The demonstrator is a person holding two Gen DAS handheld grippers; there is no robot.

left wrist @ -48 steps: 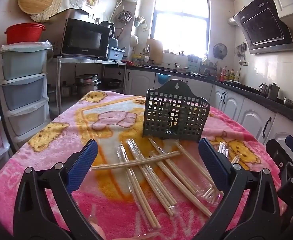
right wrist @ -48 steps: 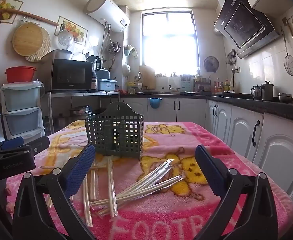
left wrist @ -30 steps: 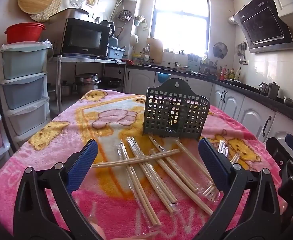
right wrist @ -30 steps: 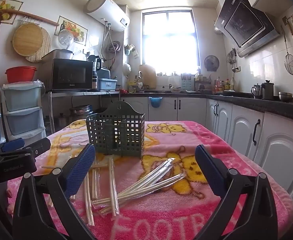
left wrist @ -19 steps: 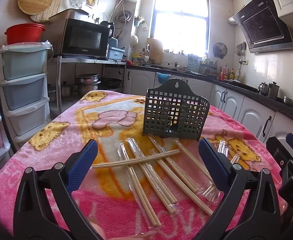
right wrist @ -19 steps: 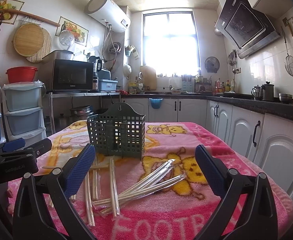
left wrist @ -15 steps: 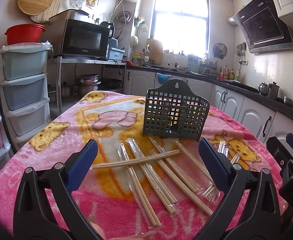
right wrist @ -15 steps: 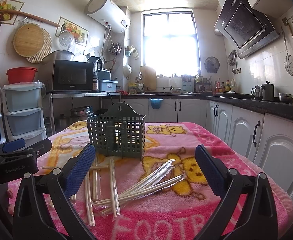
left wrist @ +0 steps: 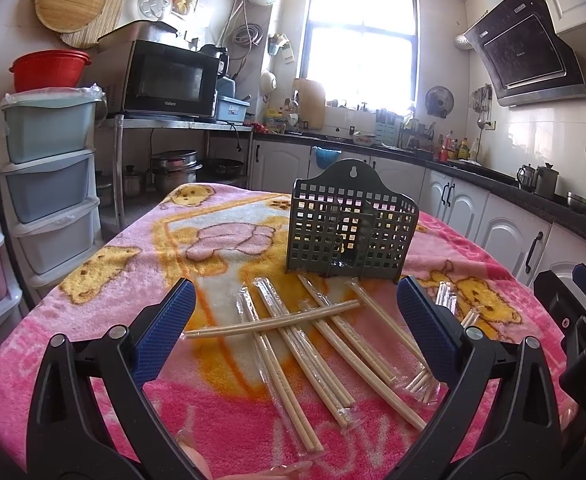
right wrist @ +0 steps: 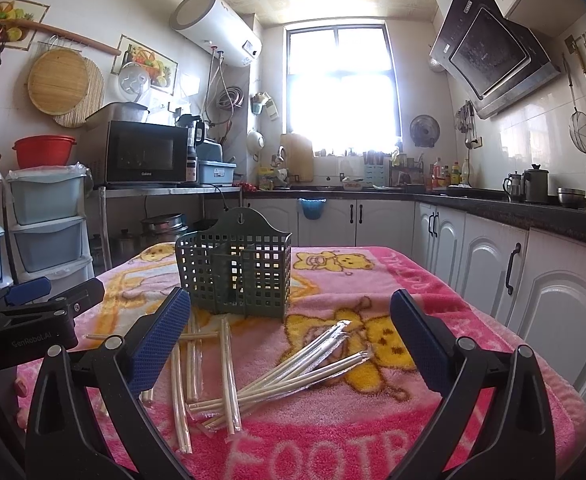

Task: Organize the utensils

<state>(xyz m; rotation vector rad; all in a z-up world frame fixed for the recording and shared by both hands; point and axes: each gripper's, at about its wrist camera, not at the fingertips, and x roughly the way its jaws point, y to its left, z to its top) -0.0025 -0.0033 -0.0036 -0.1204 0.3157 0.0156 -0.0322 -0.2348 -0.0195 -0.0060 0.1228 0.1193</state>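
The microwave [right wrist: 143, 154] on the steel shelf carries the brand "Galanz" along its lower edge. The pink blanket [right wrist: 333, 452] covering the counter shows big white letters reading "FOOT" nearest the right wrist camera, and in the left wrist view part of "LOV" can be made out. The body of the left claw, seen from the right, is printed "GenRobot.AI".

The left claw [left wrist: 293, 326] is wide open, its blue pads apart and holding nothing, hovering above the spread of chopsticks [left wrist: 313, 344]. The right claw [right wrist: 291, 334] is likewise spread wide and empty, above a fan of plastic-wrapped chopsticks [right wrist: 293, 368].

The dark green slotted basket [left wrist: 351, 224] stands upright on the blanket beyond the chopsticks, with the ends of several sticks lying just before its base. One bare pair lies crosswise over the wrapped ones.

Compared with the earlier frames, almost nothing has changed: both claws remain open, the chopsticks and basket lie where they were, and the right view has only drifted slightly.
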